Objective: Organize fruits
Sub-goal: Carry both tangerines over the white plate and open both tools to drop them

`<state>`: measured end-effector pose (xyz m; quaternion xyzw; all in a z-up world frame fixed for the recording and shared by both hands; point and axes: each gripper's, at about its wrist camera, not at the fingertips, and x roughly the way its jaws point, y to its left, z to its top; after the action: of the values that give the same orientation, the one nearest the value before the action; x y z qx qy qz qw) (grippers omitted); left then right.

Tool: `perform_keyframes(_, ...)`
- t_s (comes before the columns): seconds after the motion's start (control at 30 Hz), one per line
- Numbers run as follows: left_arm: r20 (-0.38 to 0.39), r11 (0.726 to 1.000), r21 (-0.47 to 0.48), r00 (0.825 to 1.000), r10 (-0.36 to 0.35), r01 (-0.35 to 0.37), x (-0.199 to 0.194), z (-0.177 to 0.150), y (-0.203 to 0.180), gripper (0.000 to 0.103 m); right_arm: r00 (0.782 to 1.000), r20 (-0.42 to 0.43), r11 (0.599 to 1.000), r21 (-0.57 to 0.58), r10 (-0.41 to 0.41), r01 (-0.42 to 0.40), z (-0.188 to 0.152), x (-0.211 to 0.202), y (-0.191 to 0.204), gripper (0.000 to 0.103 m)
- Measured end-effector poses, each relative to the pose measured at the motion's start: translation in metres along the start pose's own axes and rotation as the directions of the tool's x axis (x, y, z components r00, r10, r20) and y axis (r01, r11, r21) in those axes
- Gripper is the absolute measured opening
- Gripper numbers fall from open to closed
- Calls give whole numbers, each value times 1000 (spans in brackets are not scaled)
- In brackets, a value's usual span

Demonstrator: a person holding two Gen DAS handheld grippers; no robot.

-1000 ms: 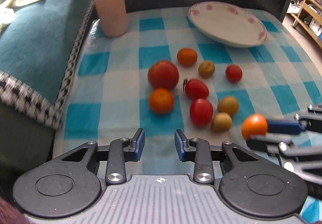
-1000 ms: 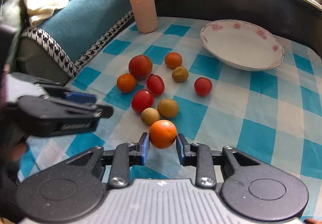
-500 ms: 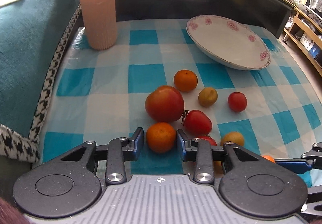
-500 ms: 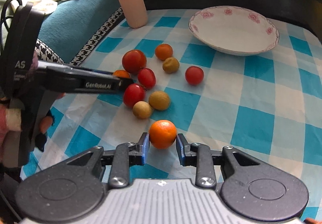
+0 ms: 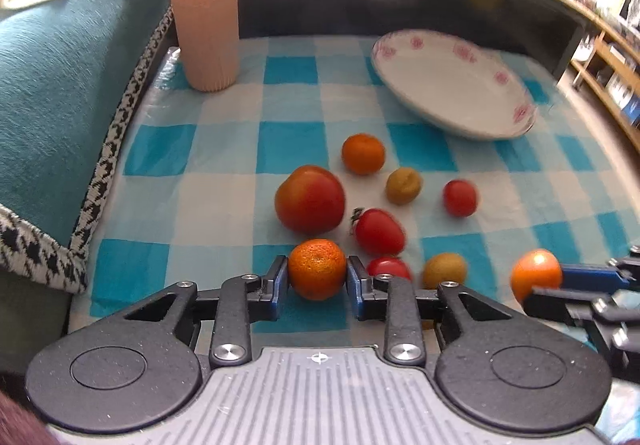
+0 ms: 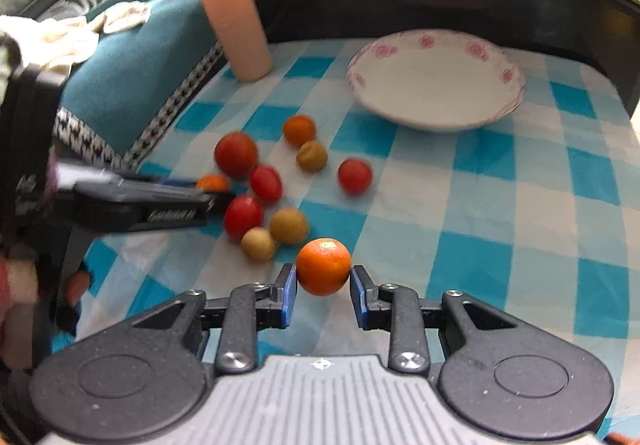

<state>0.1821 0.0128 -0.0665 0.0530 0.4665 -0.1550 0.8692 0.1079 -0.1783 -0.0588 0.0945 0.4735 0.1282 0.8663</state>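
1. Two grippers each clamp a small orange: the left gripper [image 5: 317, 277] pinches the rough-skinned orange [image 5: 317, 269] between its blue pads.
2. The right gripper [image 6: 323, 285] grasps the smooth orange [image 6: 323, 266] the same way.
3. Just ahead of the left gripper sit a large tomato [image 5: 310, 199] and a red cherry tomato [image 5: 378, 231].
4. Farther ahead and to its right, the flowered plate [image 5: 516, 117] stands on the checked cloth [image 5: 224, 181].
5. Ahead to the left stands a pink cup [image 5: 202, 5].
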Motion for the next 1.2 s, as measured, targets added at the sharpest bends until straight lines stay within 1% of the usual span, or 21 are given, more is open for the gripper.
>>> perform_keyframes(0.1, 29, 1000, 0, 999, -22, 22, -13, 4, -11, 38, 999, 40, 1000, 17, -16, 16, 14, -7, -7, 31)
perform_keyframes(0.17, 36, 999, 21, 998, -43, 43, -15, 14, -26, 38, 997, 65, 999, 37, -29, 27, 25, -10, -12, 31)
perform_keyframes(0.2, 52, 998, 33, 997, -62, 60, -16, 19, -34, 38, 996, 76, 998, 46, -35, 32, 31, -10, -14, 32)
perform_keyframes(0.27, 67, 995, 34, 993, -92, 90, -11, 30, -45, 38, 994, 99, 998, 48, -52, 47, 42, -10, -17, 32)
perform_keyframes(0.33, 57, 993, 40, 992, -112, 110, -1, 42, -55, 38, 991, 115, 997, 40, -73, 69, 53, -6, -22, 32)
perform_keyframes(0.43, 63, 993, 67, 993, -103, 99, 13, 56, -64, 38, 987, 120, 994, 44, -104, 100, 68, 7, -34, 32)
perform_keyframes(0.7, 46, 993, 67, 994, -102, 99, 49, 83, -81, 38, 986, 104, 990, 65, -133, 127, 89, 39, -70, 32)
perform_keyframes(0.83, 74, 993, 99, 994, -77, 70, 50, 88, -85, 39, 988, 100, 991, 75, -114, 107, 93, 47, -85, 32)
perform_keyframes(0.9, 82, 993, 99, 994, -69, 61, 51, 90, -86, 38, 989, 98, 992, 84, -107, 99, 94, 50, -88, 32)
perform_keyframes(1.0, 88, 994, 88, 994, -66, 58, 51, 90, -83, 39, 991, 95, 992, 90, -94, 86, 94, 52, -87, 33)
perform_keyframes(1.2, 89, 997, 40, 993, -73, 70, 52, 95, -79, 40, 989, 119, 988, 139, -85, 68, 97, 50, -89, 33)
